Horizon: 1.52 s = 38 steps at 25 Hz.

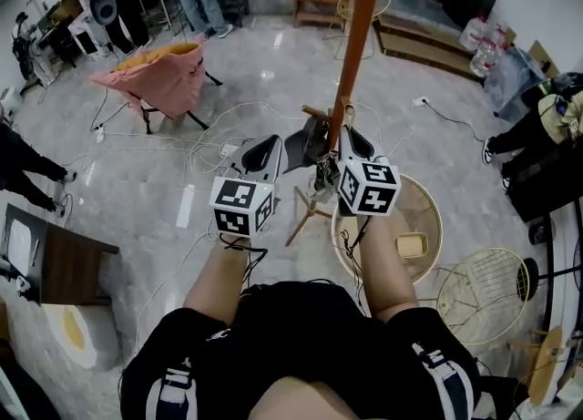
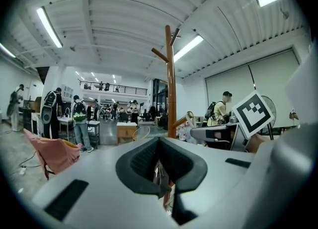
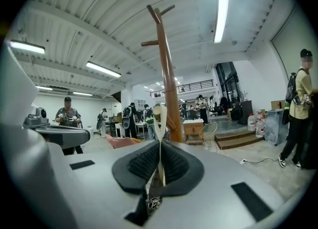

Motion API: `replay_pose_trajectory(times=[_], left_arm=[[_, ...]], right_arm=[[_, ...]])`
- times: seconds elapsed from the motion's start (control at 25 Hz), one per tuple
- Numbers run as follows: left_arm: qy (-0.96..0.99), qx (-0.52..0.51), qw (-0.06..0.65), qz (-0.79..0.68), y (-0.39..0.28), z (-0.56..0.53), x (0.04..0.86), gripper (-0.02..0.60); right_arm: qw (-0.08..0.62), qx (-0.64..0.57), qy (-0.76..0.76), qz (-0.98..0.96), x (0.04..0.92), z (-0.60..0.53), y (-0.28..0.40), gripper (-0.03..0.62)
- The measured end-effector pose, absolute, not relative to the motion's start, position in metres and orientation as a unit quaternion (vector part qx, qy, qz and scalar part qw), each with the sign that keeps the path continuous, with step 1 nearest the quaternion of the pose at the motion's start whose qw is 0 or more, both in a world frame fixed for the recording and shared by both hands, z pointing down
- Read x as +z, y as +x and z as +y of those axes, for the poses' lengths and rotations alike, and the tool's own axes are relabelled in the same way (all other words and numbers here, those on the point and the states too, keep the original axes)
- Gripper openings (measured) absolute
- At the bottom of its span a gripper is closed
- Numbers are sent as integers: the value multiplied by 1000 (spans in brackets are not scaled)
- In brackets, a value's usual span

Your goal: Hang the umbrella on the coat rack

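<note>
Both up front, marker cubes twd cam. L hand-held gripper (image 1: pixel 271 156) noses against the dark umbrella (image 1: pixel 305 143). R hand-held gripper (image 1: pixel 351 143) sits tight by the coat rack (image 1: pixel 357 35) pole. Pink-draped chair (image 1: pixel 162 76) back L, round wicker basket (image 1: pixel 428 204) beside R arm, cables (image 1: pixel 164 140) all over the floor (image 1: pixel 273 54).

The coat rack (image 1: pixel 353 35) is cut off by the head view's upper edge. Beside its pole, the umbrella (image 1: pixel 305 143) is largely concealed by the left gripper (image 1: pixel 271 147) and right gripper (image 1: pixel 353 140). Right of the rack, a bystander's (image 3: pixel 302 109) face is blurred. The left gripper's contents cannot be determined.
</note>
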<state>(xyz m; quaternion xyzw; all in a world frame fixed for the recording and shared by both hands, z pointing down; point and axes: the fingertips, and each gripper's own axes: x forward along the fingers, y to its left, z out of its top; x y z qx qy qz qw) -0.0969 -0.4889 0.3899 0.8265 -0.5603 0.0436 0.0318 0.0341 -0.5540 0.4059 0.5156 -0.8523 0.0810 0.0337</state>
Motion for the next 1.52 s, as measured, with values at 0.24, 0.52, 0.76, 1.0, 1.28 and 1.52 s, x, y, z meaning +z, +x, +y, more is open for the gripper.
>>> replay_pose_trajectory(times=[0.24,0.52,0.76,1.0,1.28,1.52], left_arm=[[825,46,32,-562,-100,-491,393,12],[824,46,32,-563,-103,-492,393,12],[822,44,32,-567,-108,-490,393,12],[819,39,31,-572,-112,-487,390,12],[815,37,32,-578,-121,-482,390,12],[817,34,34,-575,-114,-480,390,12]], right_arm=[[28,103,518,-848,415,-563,41,20],[44,96,525,-844,421,-573,38,20],[66,77,535,-839,430,-583,29,20],[100,51,567,-816,436,-598,26,21],[97,42,582,-806,441,-607,24,40],[50,28,560,-827,418,-588,28,104]])
